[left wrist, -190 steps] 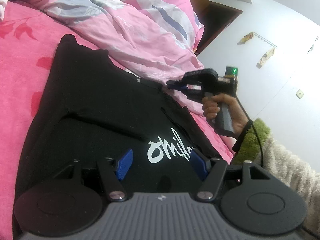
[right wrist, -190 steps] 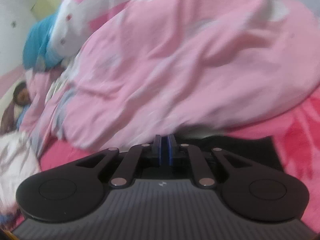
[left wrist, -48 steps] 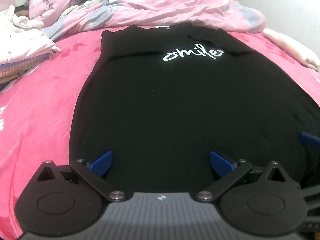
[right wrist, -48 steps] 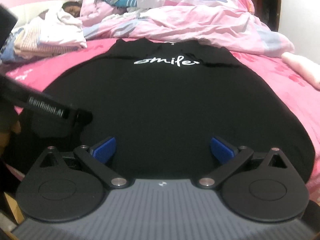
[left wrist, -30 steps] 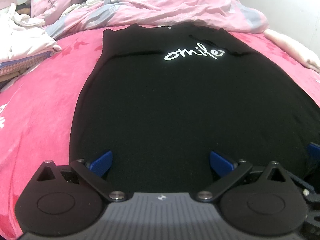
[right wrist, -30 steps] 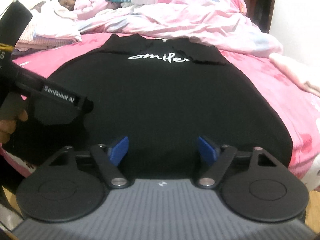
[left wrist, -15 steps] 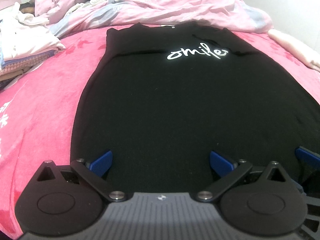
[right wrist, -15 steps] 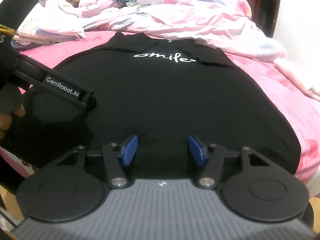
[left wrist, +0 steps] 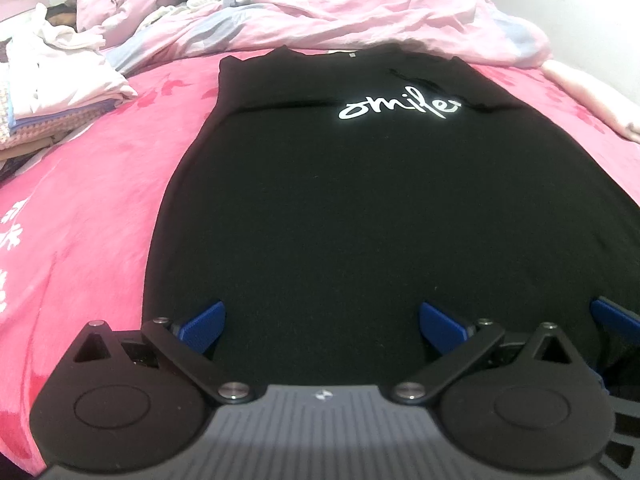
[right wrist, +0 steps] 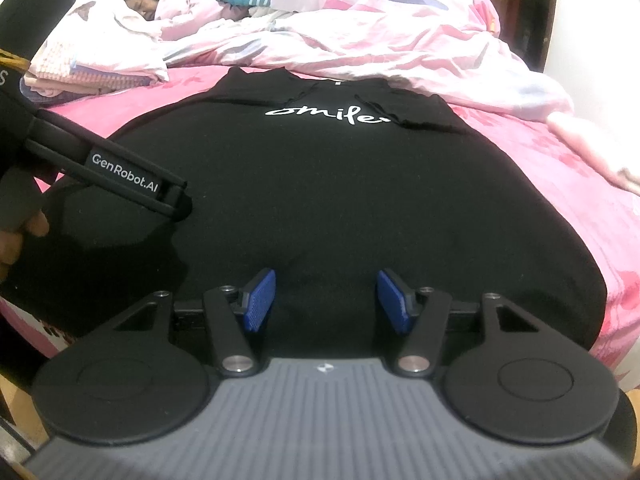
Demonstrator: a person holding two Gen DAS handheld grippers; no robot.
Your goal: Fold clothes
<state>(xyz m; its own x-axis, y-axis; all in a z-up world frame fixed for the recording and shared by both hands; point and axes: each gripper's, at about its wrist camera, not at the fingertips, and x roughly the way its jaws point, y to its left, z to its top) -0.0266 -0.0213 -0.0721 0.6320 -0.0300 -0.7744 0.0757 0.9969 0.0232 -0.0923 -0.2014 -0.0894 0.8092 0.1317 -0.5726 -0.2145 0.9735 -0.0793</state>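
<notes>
A black T-shirt (left wrist: pixel 360 208) with white script lettering (left wrist: pixel 400 108) lies flat on the pink blanket (left wrist: pixel 80 208), sleeves tucked in, collar at the far end. My left gripper (left wrist: pixel 322 322) hovers over the near hem toward the shirt's left side, jaws wide open with nothing between them. My right gripper (right wrist: pixel 327 300) sits over the hem further right, open to roughly half width, with shirt fabric below the pads. The left gripper's black body (right wrist: pixel 124 178), held by a hand (right wrist: pixel 16 236), shows at the left of the right wrist view. One blue pad of the right gripper's fingers (left wrist: pixel 612 316) shows at the left wrist view's right edge.
A crumpled pink duvet (left wrist: pixel 360 12) lies just beyond the collar. A stack of folded clothes (left wrist: pixel 52 92) sits at the far left. A pale pink cloth (left wrist: pixel 592 100) lies at the right. A person (right wrist: pixel 140 0) lies at the head of the bed. The bed edge (right wrist: pixel 616 344) drops off near right.
My right gripper's jaws have narrowed from wide open to about half width over the last second. The left gripper has stayed wide open, barely shifting over the hem.
</notes>
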